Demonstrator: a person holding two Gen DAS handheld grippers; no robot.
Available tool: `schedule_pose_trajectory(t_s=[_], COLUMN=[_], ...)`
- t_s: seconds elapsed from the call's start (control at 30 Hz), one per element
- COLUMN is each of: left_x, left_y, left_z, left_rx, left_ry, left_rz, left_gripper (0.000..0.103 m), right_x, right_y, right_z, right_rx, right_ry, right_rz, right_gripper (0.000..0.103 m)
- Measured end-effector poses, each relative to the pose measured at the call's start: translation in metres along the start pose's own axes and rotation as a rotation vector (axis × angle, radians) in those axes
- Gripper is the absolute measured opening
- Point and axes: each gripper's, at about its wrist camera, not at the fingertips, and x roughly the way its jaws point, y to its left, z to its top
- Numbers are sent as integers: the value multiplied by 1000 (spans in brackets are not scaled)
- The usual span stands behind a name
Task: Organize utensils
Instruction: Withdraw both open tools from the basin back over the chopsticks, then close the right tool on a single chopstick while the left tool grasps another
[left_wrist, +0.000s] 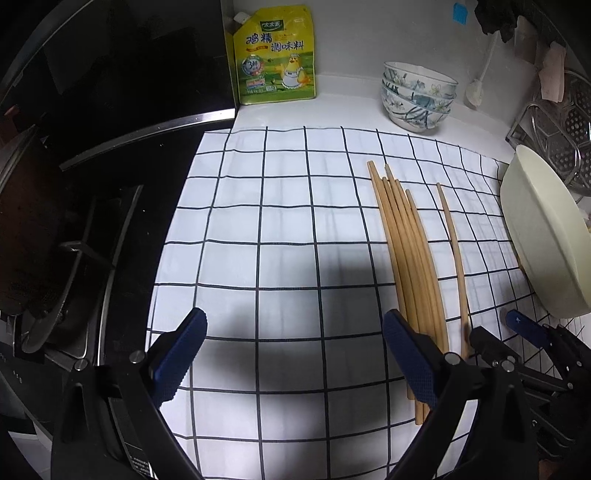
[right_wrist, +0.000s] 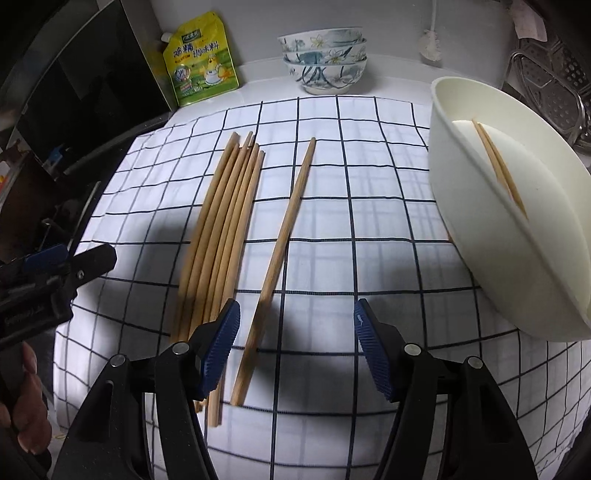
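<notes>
Several wooden chopsticks lie in a bundle (left_wrist: 406, 258) (right_wrist: 221, 229) on a white checked cloth (left_wrist: 277, 221) (right_wrist: 369, 184), with a single chopstick (left_wrist: 454, 258) (right_wrist: 284, 236) just to their right. A cream bowl (left_wrist: 543, 236) (right_wrist: 480, 240), tilted at the right, holds two more chopsticks (right_wrist: 498, 166). My left gripper (left_wrist: 295, 325) is open over bare cloth, its right finger overlapping the bundle's near ends. My right gripper (right_wrist: 295, 314) is open above the single chopstick's near end, which passes close by its left pad without touching.
Stacked patterned bowls (left_wrist: 417, 96) (right_wrist: 325, 59) and a yellow seasoning pouch (left_wrist: 275, 55) (right_wrist: 201, 59) stand at the back wall. A black stove (left_wrist: 92, 184) borders the cloth on the left. A metal rack (left_wrist: 561, 140) (right_wrist: 546, 81) sits behind the cream bowl.
</notes>
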Motion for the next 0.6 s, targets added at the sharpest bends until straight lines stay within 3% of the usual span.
schedule_pose_trajectory(t_s=[0.3,0.6], left_x=[9,20], left_y=[-6,-28], left_z=[-4,0], left_rx=[24,63], left_ry=[7,10], left_rz=[-14,-50], left_gripper=[94,94], right_x=[17,13], right_y=[5,-15], right_z=[2,-3], right_rx=[-22,8], right_ry=[0,-3], right_rz=[-66,-104], right_gripper=[61,61])
